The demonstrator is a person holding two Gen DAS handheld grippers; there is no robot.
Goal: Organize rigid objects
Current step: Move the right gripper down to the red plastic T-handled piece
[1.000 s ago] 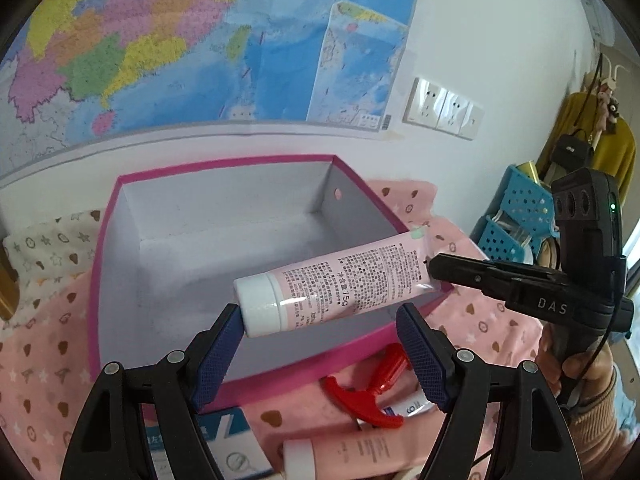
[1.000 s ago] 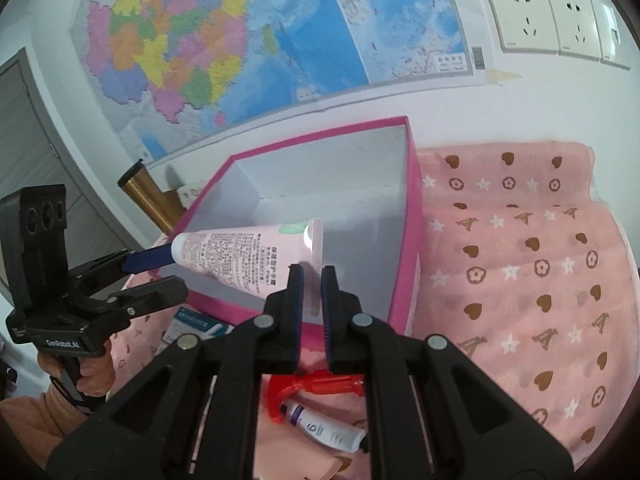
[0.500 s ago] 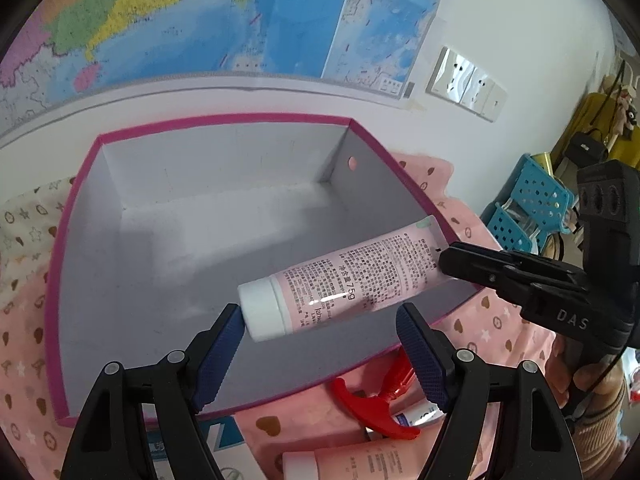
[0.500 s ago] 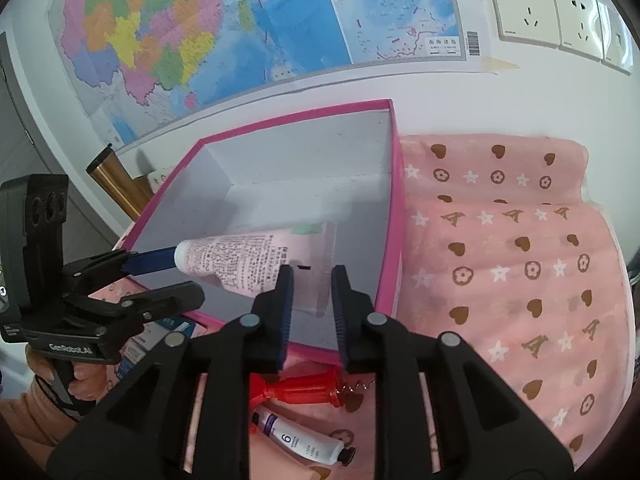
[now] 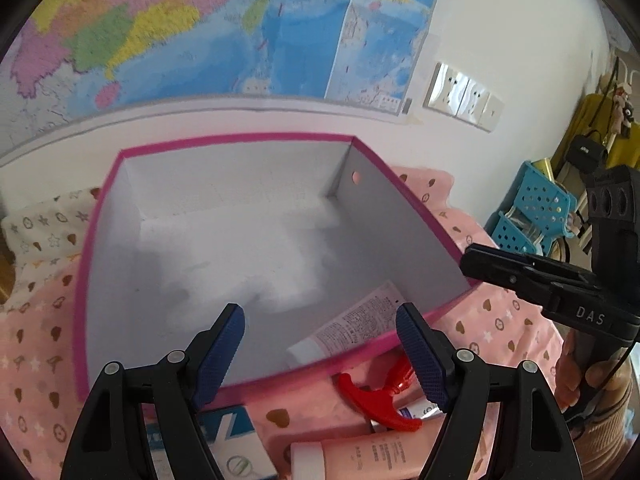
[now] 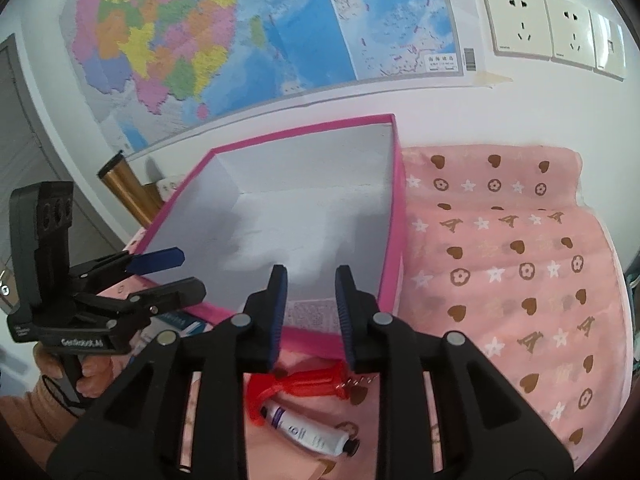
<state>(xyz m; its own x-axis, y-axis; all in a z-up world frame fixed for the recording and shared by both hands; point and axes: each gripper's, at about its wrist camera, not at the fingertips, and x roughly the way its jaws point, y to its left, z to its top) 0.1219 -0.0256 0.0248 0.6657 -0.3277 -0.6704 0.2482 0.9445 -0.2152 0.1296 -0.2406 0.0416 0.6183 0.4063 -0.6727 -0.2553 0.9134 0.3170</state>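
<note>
the pink tube [image 5: 352, 330] lies inside the pink box [image 5: 404, 190], in the near right corner, its white cap toward the near wall. in the right wrist view only a printed part of it [image 6: 310, 312] shows between the fingers. the left hand-held gripper [image 5: 320, 356] hangs over the near wall of the box with its jaws wide apart and nothing between them. the right hand-held gripper [image 6: 310, 312] is also open and holds nothing, near the right side of the box. outside the box, on the pink cloth [image 6: 520, 280], lie a red tool [image 5: 380, 396], a small white tube [image 6: 308, 430], another pink tube [image 5: 360, 456] and a blue and white carton [image 5: 236, 440]. a map [image 6: 240, 32] hangs on the wall behind.
</note>
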